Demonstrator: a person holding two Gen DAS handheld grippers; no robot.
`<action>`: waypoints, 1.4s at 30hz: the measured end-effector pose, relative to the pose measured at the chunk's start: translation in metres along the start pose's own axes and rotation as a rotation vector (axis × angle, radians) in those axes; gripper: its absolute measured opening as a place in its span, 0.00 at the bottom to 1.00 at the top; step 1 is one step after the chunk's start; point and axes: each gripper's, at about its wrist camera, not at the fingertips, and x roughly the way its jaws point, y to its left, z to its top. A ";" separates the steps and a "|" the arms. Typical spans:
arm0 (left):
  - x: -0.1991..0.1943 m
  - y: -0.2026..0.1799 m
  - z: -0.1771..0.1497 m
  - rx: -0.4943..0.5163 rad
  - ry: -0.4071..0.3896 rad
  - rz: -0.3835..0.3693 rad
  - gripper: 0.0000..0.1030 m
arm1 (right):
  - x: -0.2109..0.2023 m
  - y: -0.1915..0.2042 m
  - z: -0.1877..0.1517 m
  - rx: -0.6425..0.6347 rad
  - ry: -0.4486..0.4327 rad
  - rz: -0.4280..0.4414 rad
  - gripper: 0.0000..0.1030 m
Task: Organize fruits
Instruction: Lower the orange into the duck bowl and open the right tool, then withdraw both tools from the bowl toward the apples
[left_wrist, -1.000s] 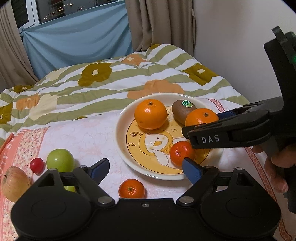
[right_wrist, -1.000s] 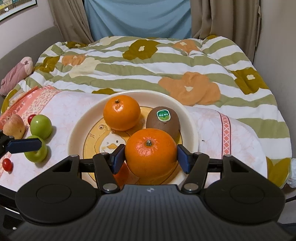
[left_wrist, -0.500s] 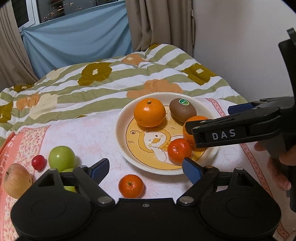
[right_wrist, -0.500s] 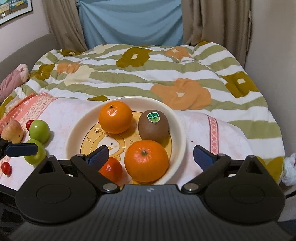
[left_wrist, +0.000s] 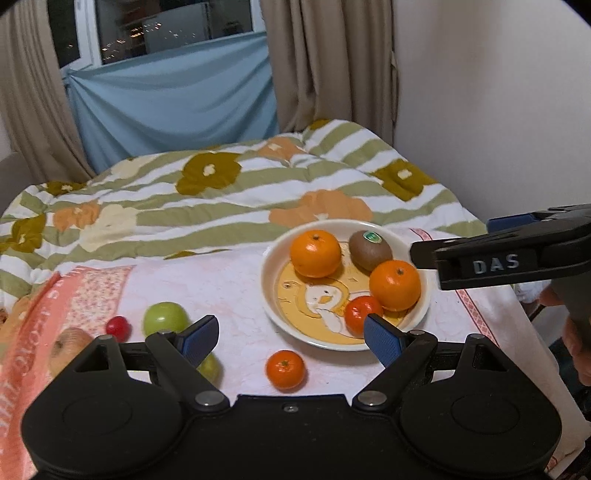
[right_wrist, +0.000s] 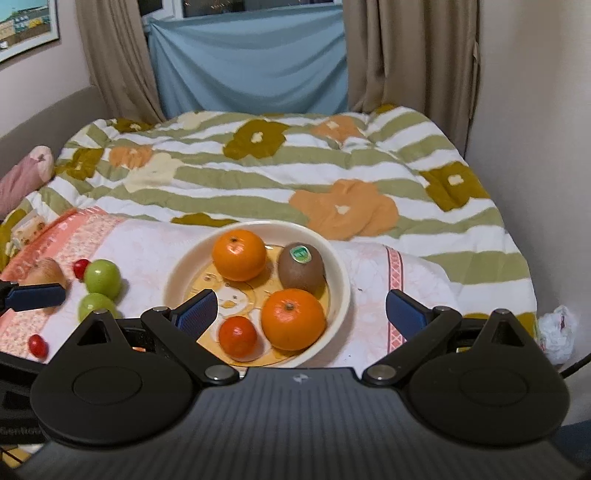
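**On the bed: fruit plate loaded, both claws standing empty**

On the pink towel (right_wrist: 147, 251), sitting: a cream plate (right_wrist: 341, 280) with a duck print. Lying inside it: one large orange (right_wrist: 239, 254) at the far left, a kiwi (right_wrist: 301, 267) with a green sticker just beside it at the far right, a second large orange (right_wrist: 293, 319) at the near right touching the kiwi, and a small mandarin (right_wrist: 237, 338) at the near left.

Hovering above the plate's near side: right gripper (right_wrist: 297, 310), jaws spread wide, blue pads clear of all fruit, nothing clamped.

Hanging over the towel left of the plate: left gripper (left_wrist: 291, 338), jaws likewise apart and gripping nothing. Resting loose on the towel between its pads and lower in that view: another small mandarin (left_wrist: 285, 370), untouched.

Lying off the plate toward the left: two green apples (right_wrist: 102, 278) (right_wrist: 96, 306) close together, a pale reddish apple (right_wrist: 46, 271), a small red fruit (right_wrist: 80, 268) beside it, and another small red fruit (right_wrist: 38, 346) nearer the towel's edge.

Spreading beyond the towel: a striped floral quilt (right_wrist: 280, 177).
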 end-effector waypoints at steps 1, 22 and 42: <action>-0.005 0.003 -0.001 -0.005 -0.006 0.005 0.86 | -0.004 0.002 0.000 -0.008 -0.006 -0.003 1.00; -0.077 0.096 -0.030 0.002 -0.050 -0.003 1.00 | -0.074 0.098 -0.015 0.066 -0.071 -0.114 1.00; -0.036 0.218 -0.057 0.064 -0.058 -0.009 1.00 | -0.027 0.211 -0.053 0.135 0.003 -0.134 1.00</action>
